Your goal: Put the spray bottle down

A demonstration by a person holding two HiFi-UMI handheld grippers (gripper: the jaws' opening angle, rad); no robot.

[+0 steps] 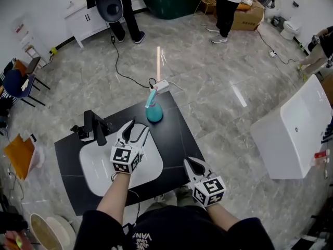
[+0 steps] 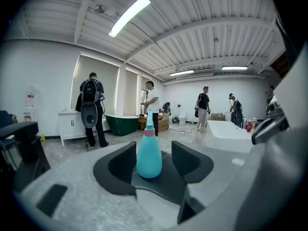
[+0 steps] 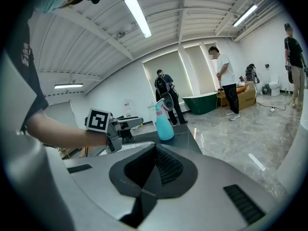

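1. Spray bottle (image 1: 154,111) stands upright near the far edge of the black surface (image 1: 177,139), untouched; the task looks done.
2. Left hand-held gripper (image 1: 132,126) is spread and empty, aimed at the bottle. Right hand-held gripper (image 1: 193,165) is pressed together and idle at the near edge.
3. Left gripper view frames the bottle between the jaws; head view shows a gap between bottle and jaws.

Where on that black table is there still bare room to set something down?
The black strip right of the white basin, between the spray bottle and the right gripper, is bare; so is the near left corner. The far left, around the faucet, is crowded.
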